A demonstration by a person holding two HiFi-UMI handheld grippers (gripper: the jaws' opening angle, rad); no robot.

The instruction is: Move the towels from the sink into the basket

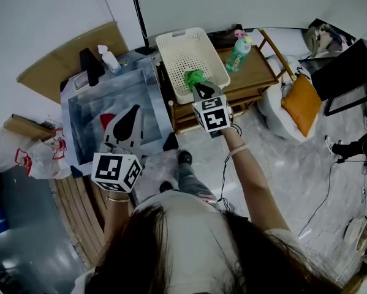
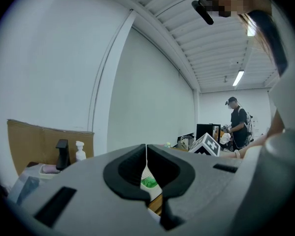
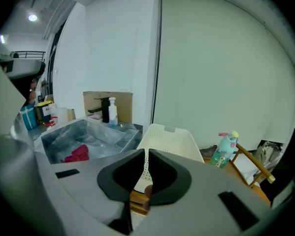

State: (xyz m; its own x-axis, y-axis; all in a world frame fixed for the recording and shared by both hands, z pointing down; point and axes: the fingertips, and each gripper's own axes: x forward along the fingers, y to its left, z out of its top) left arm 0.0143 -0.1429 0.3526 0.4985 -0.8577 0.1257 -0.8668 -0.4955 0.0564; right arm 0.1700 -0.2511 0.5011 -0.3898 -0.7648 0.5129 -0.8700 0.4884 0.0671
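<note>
A red towel [image 1: 107,120] lies in the steel sink [image 1: 145,84] at the left; it also shows in the right gripper view [image 3: 77,153]. A green towel [image 1: 193,78] lies in the white perforated basket [image 1: 184,46] on the wooden table. My right gripper [image 1: 202,90] hovers over the basket's near end, just beside the green towel, jaws shut and empty [image 3: 147,154]. My left gripper [image 1: 131,117] is above the sink's near right part, jaws shut with nothing in them [image 2: 146,149]. The green towel [image 2: 149,182] peeks through the gap below its tips.
A green bottle [image 1: 239,54] stands on the wooden table [image 1: 258,73] right of the basket. A black faucet [image 1: 90,66] and soap dispenser [image 1: 109,59] sit behind the sink. An orange cushion [image 1: 301,103] lies to the right, a plastic bag [image 1: 40,156] to the left. A person [image 2: 238,127] stands far off.
</note>
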